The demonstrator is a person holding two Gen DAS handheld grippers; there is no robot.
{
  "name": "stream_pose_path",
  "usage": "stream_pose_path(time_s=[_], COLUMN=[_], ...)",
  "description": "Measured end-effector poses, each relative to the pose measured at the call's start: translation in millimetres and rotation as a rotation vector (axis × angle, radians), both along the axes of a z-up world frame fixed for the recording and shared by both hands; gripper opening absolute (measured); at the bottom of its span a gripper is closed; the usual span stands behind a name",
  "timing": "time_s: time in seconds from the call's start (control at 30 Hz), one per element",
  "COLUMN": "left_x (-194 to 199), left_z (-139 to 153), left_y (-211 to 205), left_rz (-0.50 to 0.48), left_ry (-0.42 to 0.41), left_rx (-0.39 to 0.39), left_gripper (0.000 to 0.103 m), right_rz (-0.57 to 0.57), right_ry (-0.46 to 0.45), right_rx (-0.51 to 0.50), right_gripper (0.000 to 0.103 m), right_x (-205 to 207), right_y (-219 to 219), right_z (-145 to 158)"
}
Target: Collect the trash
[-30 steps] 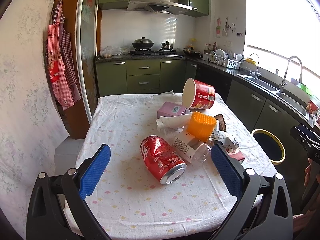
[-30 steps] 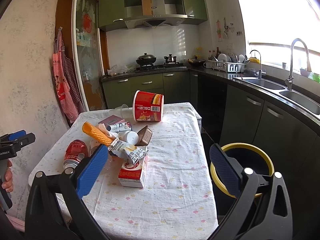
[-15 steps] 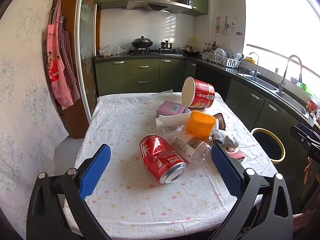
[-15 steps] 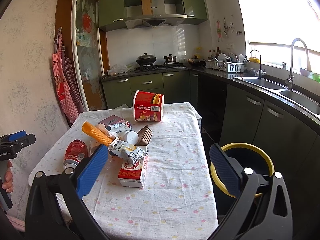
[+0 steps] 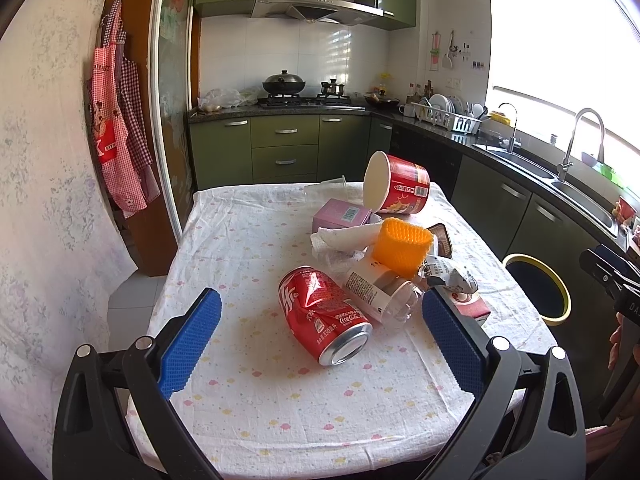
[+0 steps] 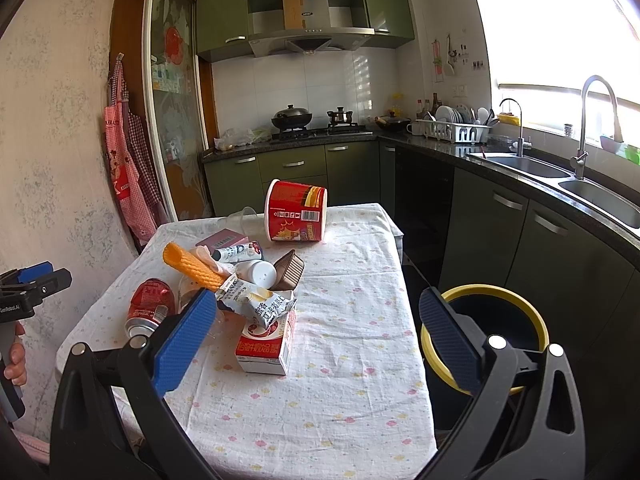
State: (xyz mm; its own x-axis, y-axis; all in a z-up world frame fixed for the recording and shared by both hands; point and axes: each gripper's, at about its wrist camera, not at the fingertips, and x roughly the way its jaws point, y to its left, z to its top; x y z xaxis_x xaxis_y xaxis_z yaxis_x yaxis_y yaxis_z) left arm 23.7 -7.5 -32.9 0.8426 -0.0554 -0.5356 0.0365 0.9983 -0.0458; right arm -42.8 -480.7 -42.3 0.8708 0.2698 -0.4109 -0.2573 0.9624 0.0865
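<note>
Left gripper (image 5: pixel 320 336) spread wide, empty; dented red can (image 5: pixel 323 315) lies between its fingers, untouched; right gripper (image 6: pixel 316 336) wide, empty; yellow-rimmed bin (image 6: pixel 498 300) beside the table (image 6: pixel 352 400), contents not discernible.

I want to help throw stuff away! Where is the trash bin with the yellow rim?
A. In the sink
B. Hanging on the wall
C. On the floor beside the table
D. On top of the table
C: the trash bin stands on the floor next to the table, by the green cabinets.
</note>
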Motion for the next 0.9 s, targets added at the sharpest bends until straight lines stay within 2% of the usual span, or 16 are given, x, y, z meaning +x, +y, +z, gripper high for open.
stream_pose_path(time_s=[0.2,0.37,0.43,0.5,0.57,0.73,0.9], left_x=[12,49,71,93,116,186,255], left_z=[-5,0,8,14,19,12,-11], left_y=[4,13,19,26,31,43,61], left_rz=[0.003,-0.009,-0.002,0.007,0.014,0.064,0.125], left_ry=[0.007,0.008,-0.007,-0.029,-0.052,-0.071,-0.024], left_rx=[0.011,0.033,0.029,0.032,0.027,0.072,0.082], left_gripper=[0.099,0.099,0.099,0.099,0.099,0.099,0.099], right_rz=[-0.015,-0.083,-0.039,0.001,0.039,0.062,0.064], right_ry=[-0.014,-0.064,-0.031,0.045,0.104,0.115,0.157], right_rx=[-0.028,-0.071,0.001,0.061,0.058,-0.022,-0.166], right_gripper=[0.097,0.097,0.097,0.097,0.097,0.097,0.094], right_x=[6,30,49,76,101,156,224], right_y=[0,3,-1,1,11,62,127], right_z=[4,25,35,42,48,62,56])
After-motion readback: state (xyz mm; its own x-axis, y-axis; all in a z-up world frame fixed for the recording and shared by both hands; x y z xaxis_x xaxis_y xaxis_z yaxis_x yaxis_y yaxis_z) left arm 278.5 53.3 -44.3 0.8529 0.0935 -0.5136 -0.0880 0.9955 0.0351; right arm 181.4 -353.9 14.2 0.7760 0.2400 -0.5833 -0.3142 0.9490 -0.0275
